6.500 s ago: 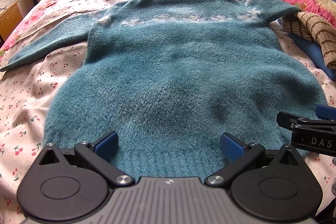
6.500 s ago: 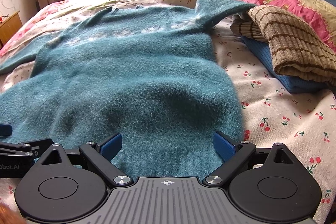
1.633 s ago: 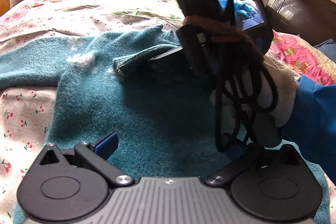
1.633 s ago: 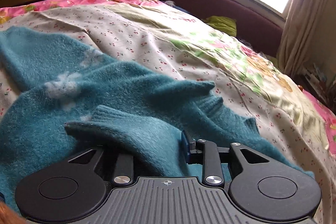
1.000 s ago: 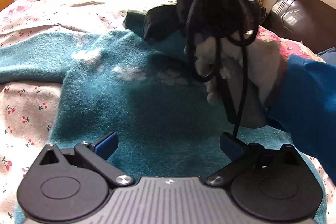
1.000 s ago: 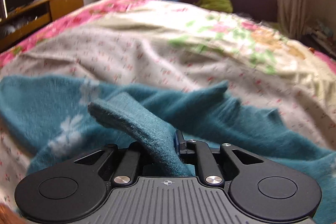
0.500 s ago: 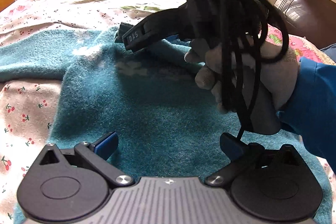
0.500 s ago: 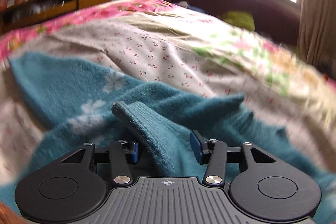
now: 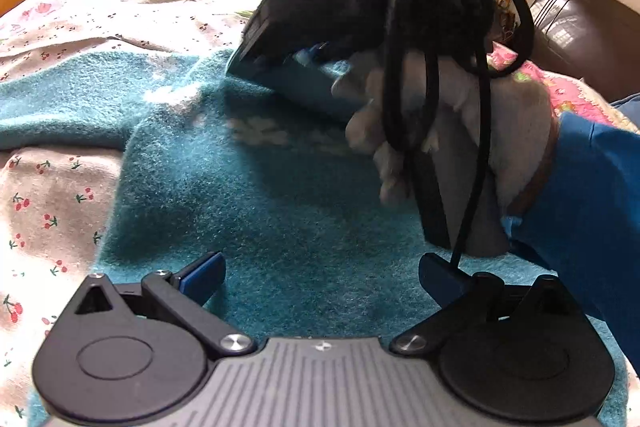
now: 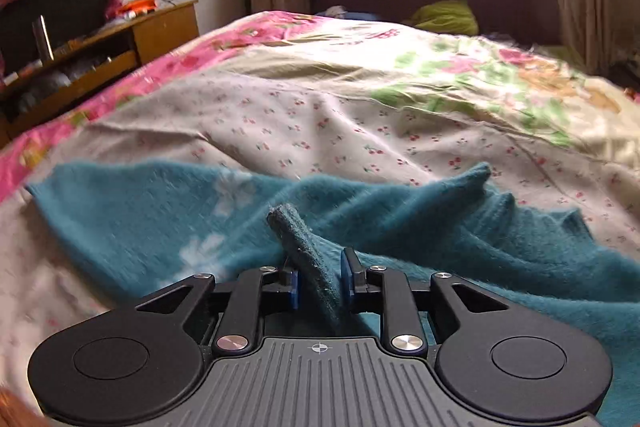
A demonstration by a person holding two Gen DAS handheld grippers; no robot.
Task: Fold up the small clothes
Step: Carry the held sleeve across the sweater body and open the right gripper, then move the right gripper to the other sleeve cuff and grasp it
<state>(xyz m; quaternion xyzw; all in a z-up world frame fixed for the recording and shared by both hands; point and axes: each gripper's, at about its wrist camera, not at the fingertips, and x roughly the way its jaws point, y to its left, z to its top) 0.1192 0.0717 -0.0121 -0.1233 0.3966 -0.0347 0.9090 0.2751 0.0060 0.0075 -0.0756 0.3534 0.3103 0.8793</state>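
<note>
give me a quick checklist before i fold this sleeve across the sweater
1. sleeve between right claw pads, jaws just closed further on it: ok
2. left claw open, gripping nothing: ok
3. sweater body flat under left claw: ok
4. cable clear of left claw: not ok, it dangles onto one finger
5. other sleeve folded in: not ok, spread on the bedsheet

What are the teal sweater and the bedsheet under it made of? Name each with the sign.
Teal sweater: looks like fuzzy brushed knit, maybe wool or acrylic; its surface is hazy with raised fibres. Bedsheet: thin woven fabric, likely cotton, matte; sharp fine creases and a printed cherry pattern.
</note>
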